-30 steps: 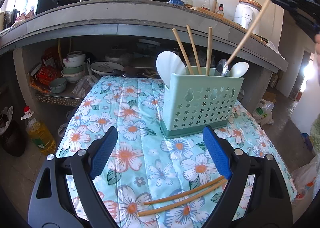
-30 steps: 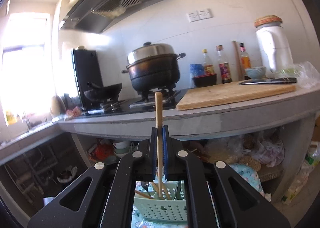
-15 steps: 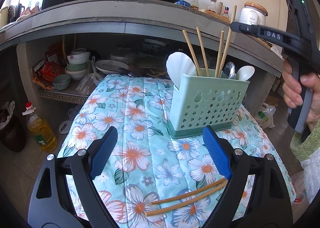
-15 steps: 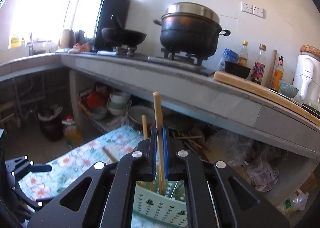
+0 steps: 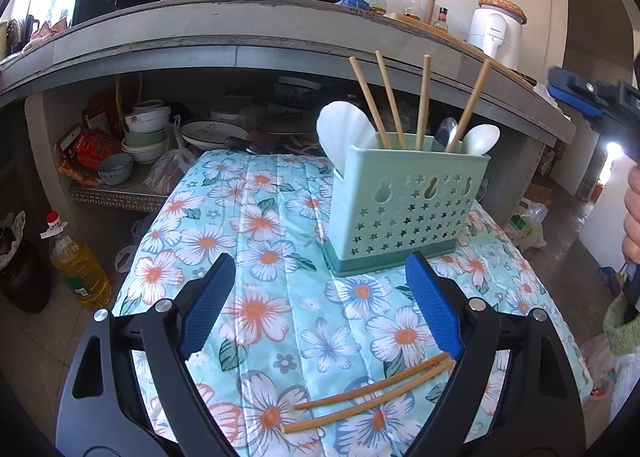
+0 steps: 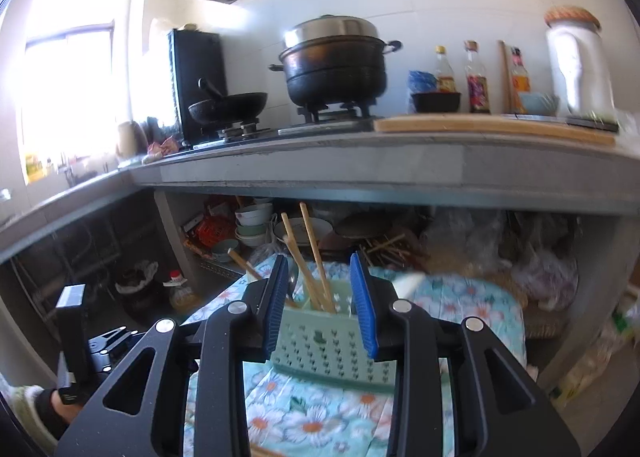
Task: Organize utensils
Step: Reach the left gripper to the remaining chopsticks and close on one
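Four chopsticks (image 5: pixel 420 105) stand in the green holder (image 5: pixel 404 209) on the floral table (image 5: pixel 256 225), two more chopsticks (image 5: pixel 372 397) lying loose near its front edge. The left claw (image 5: pixel 316 305) hovers spread wide and empty above them. The right claw (image 6: pixel 320 297) is opening, pinching nothing, beside the holder.

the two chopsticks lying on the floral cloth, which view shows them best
The left wrist view: the two loose chopsticks lie side by side in full on the cloth. The right wrist view shows at most a tan sliver at its bottom edge.
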`<state>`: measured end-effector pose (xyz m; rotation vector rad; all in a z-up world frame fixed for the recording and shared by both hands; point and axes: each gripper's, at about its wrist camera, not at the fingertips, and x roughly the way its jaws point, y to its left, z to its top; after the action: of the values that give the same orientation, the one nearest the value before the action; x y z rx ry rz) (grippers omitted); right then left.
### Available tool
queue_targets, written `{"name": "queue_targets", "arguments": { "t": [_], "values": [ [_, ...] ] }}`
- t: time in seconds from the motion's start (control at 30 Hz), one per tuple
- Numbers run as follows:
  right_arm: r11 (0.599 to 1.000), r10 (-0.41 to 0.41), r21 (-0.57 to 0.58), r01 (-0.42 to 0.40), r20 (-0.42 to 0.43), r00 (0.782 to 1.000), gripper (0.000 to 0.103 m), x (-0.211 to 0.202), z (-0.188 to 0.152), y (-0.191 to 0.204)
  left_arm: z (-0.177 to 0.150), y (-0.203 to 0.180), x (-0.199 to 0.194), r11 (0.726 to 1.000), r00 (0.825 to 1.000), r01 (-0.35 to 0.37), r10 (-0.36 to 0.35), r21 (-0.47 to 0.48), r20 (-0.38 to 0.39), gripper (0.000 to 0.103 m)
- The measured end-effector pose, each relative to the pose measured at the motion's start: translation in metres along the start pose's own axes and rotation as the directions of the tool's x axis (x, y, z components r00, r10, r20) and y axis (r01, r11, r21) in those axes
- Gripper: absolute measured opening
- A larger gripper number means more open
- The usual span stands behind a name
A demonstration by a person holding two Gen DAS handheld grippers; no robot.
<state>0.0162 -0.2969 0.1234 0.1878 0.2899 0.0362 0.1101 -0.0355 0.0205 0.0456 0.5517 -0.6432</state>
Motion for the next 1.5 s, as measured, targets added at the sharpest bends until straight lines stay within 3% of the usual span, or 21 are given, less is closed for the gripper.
{"name": "queue_targets", "arguments": {
  "t": [0.27, 0.4, 0.53, 0.63, 0.73, 0.97, 1.07, 1.17, 1.23, 1.4, 1.5],
  "values": [
    [0.975, -0.015, 0.216, 0.044, -0.132, 0.991, 0.039, -0.023, -0.066, -0.024, -0.003, -0.016, 0.001, 0.999, 1.000, 0.015, -0.014, 0.052, -0.020, 0.083],
    [0.927, -0.020, 0.356, 0.118, -0.268, 0.963, 0.043, -0.016, -0.113, -0.036, -0.006, -0.022, 0.001, 0.997, 0.999, 0.019, -0.017, 0.070, -0.029, 0.083],
    [0.853, 0.019, 0.489, 0.183, -0.380, 0.925, 0.043, -0.009, -0.162, -0.045, -0.011, -0.027, 0.006, 0.995, 0.998, 0.011, -0.005, 0.099, -0.061, 0.083],
    [0.800, 0.038, 0.556, 0.225, -0.422, 0.906, 0.043, -0.006, -0.187, -0.051, -0.016, -0.034, 0.010, 0.990, 0.997, 0.002, 0.009, 0.142, -0.080, 0.083],
    [0.774, 0.043, 0.584, 0.244, -0.433, 0.901, 0.043, -0.009, -0.199, -0.053, -0.022, -0.039, 0.018, 0.983, 0.994, -0.006, 0.026, 0.181, -0.107, 0.083],
    [0.757, 0.054, 0.608, 0.238, -0.422, 0.905, 0.045, -0.012, -0.203, -0.057, -0.044, -0.065, 0.027, 0.951, 0.987, 0.015, 0.035, 0.309, -0.157, 0.083],
    [0.756, 0.062, 0.612, 0.233, -0.422, 0.905, 0.046, -0.013, -0.202, -0.058, -0.059, -0.082, 0.026, 0.920, 0.984, 0.043, 0.029, 0.390, -0.175, 0.083],
    [0.752, 0.072, 0.619, 0.228, -0.421, 0.904, 0.046, -0.013, -0.201, -0.059, -0.075, -0.099, 0.025, 0.869, 0.983, 0.060, 0.033, 0.492, -0.179, 0.079],
    [0.749, 0.075, 0.622, 0.227, -0.420, 0.904, 0.046, -0.013, -0.202, -0.060, -0.087, -0.110, 0.023, 0.822, 0.984, 0.057, 0.049, 0.567, -0.170, 0.070],
    [0.742, 0.081, 0.632, 0.223, -0.415, 0.906, 0.046, -0.015, -0.204, -0.062, -0.118, -0.133, 0.026, 0.675, 0.984, 0.069, 0.075, 0.734, -0.161, 0.043],
    [0.740, 0.082, 0.636, 0.218, -0.408, 0.909, 0.046, -0.018, -0.204, -0.064, -0.127, -0.143, 0.029, 0.620, 0.984, 0.068, 0.087, 0.782, -0.155, 0.031]
  ]
}}
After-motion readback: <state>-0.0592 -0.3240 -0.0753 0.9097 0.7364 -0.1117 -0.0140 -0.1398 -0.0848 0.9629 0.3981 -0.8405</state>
